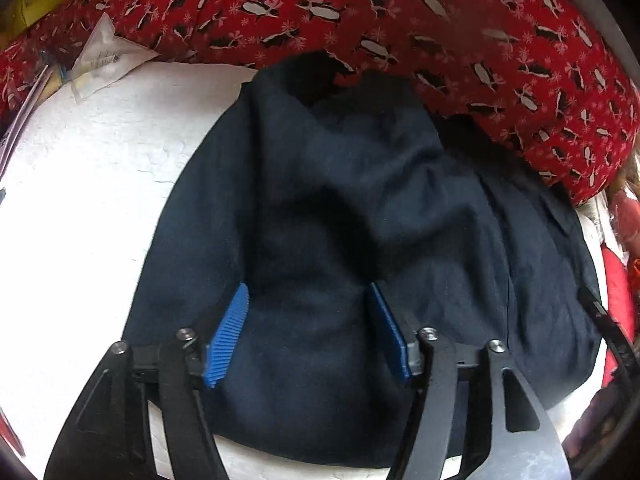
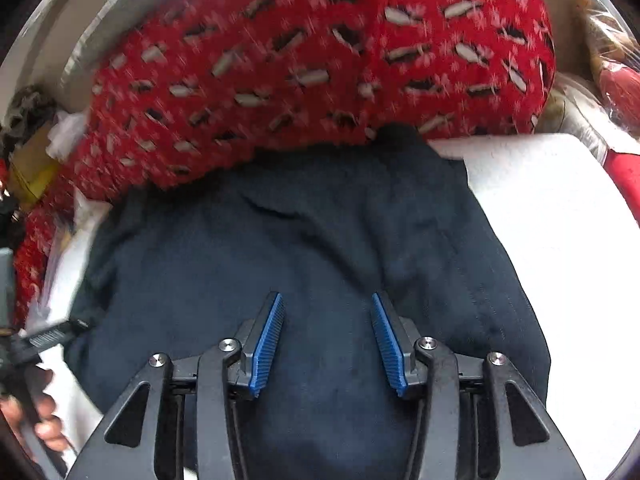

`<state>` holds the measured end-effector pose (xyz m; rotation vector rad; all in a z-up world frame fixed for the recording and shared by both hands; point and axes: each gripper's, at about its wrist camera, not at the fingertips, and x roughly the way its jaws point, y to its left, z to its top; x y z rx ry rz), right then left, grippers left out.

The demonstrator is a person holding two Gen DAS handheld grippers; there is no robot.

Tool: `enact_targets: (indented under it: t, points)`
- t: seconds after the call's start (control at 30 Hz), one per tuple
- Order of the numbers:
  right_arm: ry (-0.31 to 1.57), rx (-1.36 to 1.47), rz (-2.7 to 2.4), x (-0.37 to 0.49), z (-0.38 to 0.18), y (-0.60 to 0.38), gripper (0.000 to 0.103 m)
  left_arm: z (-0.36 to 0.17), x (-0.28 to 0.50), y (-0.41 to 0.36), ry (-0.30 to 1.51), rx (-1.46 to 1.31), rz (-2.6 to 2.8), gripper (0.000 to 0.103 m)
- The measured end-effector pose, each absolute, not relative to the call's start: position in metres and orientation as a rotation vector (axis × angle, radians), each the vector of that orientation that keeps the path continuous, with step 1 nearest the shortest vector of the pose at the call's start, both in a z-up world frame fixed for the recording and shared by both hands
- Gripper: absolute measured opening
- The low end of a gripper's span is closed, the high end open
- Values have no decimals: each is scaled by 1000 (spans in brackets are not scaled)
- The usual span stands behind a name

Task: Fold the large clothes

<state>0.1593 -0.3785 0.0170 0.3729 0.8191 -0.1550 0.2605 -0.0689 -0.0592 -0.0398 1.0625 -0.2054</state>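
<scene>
A dark navy garment lies bunched in a folded heap on a white surface. My left gripper is open just above its near part, blue pads on either side of a raised fold. In the right wrist view the same garment fills the middle. My right gripper is open over it, with nothing between the pads. The other gripper shows at the left edge, held by a hand.
A red patterned cloth lies bunched along the far side, touching the garment's far edge; it also shows in the right wrist view. White plastic packets sit at far left. Red items lie at the right edge.
</scene>
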Motion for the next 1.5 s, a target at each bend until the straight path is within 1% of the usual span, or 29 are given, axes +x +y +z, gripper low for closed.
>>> enact_targets:
  t: [0.1, 0.2, 0.27, 0.37, 0.43, 0.57, 0.6, 0.67, 0.7, 0.73, 0.77, 0.87, 0.9, 1.2, 1.4, 1.47, 1.5]
  points:
    - [793, 377, -192, 157, 13, -384, 64, -59, 262, -71, 1064, -46, -198, 65]
    - [831, 353, -186, 163, -2, -382, 64, -60, 266, -74, 1065, -35, -196, 67]
    - [828, 252, -195, 161, -4, -371, 65, -61, 265, -74, 1068, -33, -194, 68]
    - [839, 148, -216, 160, -5, -352, 69, -62, 264, -74, 1074, -37, -190, 70]
    - [838, 146, -216, 159, -5, -352, 71, -62, 264, -74, 1081, -40, -189, 73]
    - [838, 185, -206, 157, 3, -359, 71, -60, 266, -71, 1114, -56, -217, 74]
    - [821, 215, -208, 153, 8, -361, 69, -58, 267, -68, 1122, -70, -230, 74]
    - [756, 302, -233, 144, 21, -375, 71, -59, 269, -63, 1140, -104, -250, 75]
    - [734, 333, -247, 141, 24, -382, 71, -59, 270, -62, 1148, -107, -255, 78]
    - [741, 351, -265, 143, 23, -389, 71, -61, 270, -63, 1158, -109, -258, 83]
    - [756, 354, -280, 146, 21, -394, 71, -62, 271, -64, 1166, -116, -263, 86]
    - [820, 326, -310, 155, 5, -399, 71, -67, 272, -71, 1188, -126, -267, 101]
    - [846, 305, -316, 159, -2, -398, 72, -69, 272, -73, 1196, -126, -273, 103]
    - [845, 302, -318, 160, -12, -402, 82, -72, 270, -82, 1194, -87, -245, 103]
    - [835, 291, -327, 161, -16, -400, 86, -74, 273, -90, 1203, -44, -210, 103]
    - [834, 286, -327, 161, -17, -399, 90, -75, 272, -94, 1199, -31, -192, 103]
    - [838, 282, -334, 161, -18, -398, 95, -75, 273, -95, 1197, -28, -186, 103]
